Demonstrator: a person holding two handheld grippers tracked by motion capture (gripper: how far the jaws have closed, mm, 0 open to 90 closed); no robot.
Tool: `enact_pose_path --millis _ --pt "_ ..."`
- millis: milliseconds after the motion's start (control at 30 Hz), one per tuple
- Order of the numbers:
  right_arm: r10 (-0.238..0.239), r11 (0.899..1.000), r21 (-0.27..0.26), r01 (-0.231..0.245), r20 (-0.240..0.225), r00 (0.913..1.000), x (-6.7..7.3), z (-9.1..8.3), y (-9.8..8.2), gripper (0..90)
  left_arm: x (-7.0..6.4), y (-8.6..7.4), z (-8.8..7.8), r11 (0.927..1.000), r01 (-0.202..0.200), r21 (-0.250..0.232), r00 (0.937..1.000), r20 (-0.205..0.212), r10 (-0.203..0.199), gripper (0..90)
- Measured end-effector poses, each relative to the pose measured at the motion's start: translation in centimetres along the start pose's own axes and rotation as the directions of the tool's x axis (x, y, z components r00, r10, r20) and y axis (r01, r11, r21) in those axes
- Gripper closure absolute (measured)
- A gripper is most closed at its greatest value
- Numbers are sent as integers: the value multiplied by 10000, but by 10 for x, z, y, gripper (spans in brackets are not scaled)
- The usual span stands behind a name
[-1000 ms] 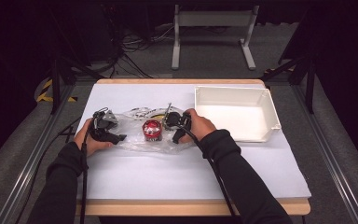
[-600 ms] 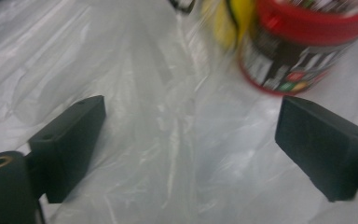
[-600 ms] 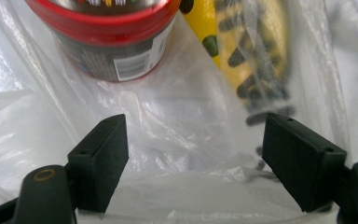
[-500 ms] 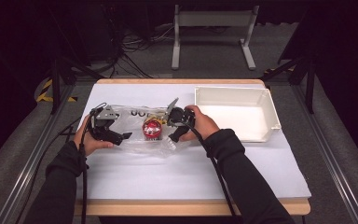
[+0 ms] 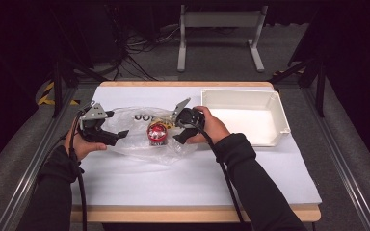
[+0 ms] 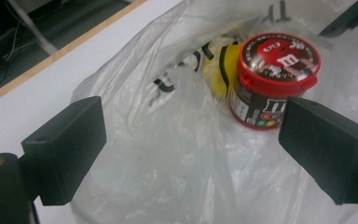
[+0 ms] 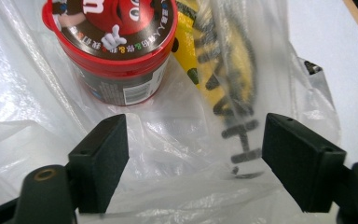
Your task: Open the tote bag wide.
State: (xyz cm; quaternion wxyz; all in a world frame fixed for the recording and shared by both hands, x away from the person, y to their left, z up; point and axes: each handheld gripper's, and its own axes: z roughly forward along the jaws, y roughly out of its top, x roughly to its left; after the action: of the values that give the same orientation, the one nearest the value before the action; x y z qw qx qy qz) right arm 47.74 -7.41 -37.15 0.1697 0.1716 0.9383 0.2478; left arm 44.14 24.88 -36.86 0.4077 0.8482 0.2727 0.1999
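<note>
A clear plastic bag [image 5: 135,142] with black print lies on the white table cover. In it stand a red-lidded candy tub [image 5: 157,133] and a yellow packet [image 6: 223,70]. My left gripper [image 5: 117,136] hovers at the bag's left side. Its jaws have just been opening and now stand wide; loose bag film [image 6: 182,154] lies below and between them, unpressed, with the tub [image 6: 275,79] beyond. My right gripper [image 5: 179,138] is at the bag's right side. It has also just been opening, above slack film [image 7: 186,154], with the tub [image 7: 116,51] and the packet [image 7: 191,51] ahead.
A white empty tray [image 5: 274,120] sits at the back right of the table. The wooden table edge [image 5: 192,213] runs along the front. Cables trail from both grippers over the person's dark sleeves. Metal stands and cables stand on the floor behind.
Both grippers have risen a little off the bag and their jaws have opened wider. The bag and the tub stay where they were.
</note>
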Motion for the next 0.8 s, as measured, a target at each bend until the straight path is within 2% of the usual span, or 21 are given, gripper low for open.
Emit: enact_pose_path --millis 133,200,333,400,467,633,700,800 --pt "90 9999 -134 -90 8 10000 -2 -4 -1 234 -3 -4 -7 9999 -99 37 9996 -257 100 87" --pt "139 9993 -343 -138 30 9999 -3 -8 -2 236 -5 -7 -12 9999 -99 -111 9996 -267 96 87" --pt "297 9967 -758 -300 -52 9995 -4 -15 -5 235 -14 -16 -23 9992 -91 -377 9991 -414 76 84" --pt "376 9934 -1072 -401 -245 9990 -5 -21 -7 233 -20 -21 -27 9990 -237 -373 9983 -540 216 85" --pt "472 9916 -1195 -494 -213 9987 -7 -25 -9 234 -24 -25 -31 9988 -255 -415 9976 -647 228 85" --pt "424 9883 -1462 -427 -50 9991 -5 -35 -8 291 -38 -39 -40 9976 -142 -670 9965 -829 86 84" --pt "310 9882 -1496 -319 -81 9995 -4 -35 -7 309 -42 -45 -40 9974 -79 -720 9969 -793 22 84" --pt "138 9881 -1529 -154 -116 9998 3 -33 1 329 -59 -63 -34 9973 91 -724 9962 -860 -153 83"
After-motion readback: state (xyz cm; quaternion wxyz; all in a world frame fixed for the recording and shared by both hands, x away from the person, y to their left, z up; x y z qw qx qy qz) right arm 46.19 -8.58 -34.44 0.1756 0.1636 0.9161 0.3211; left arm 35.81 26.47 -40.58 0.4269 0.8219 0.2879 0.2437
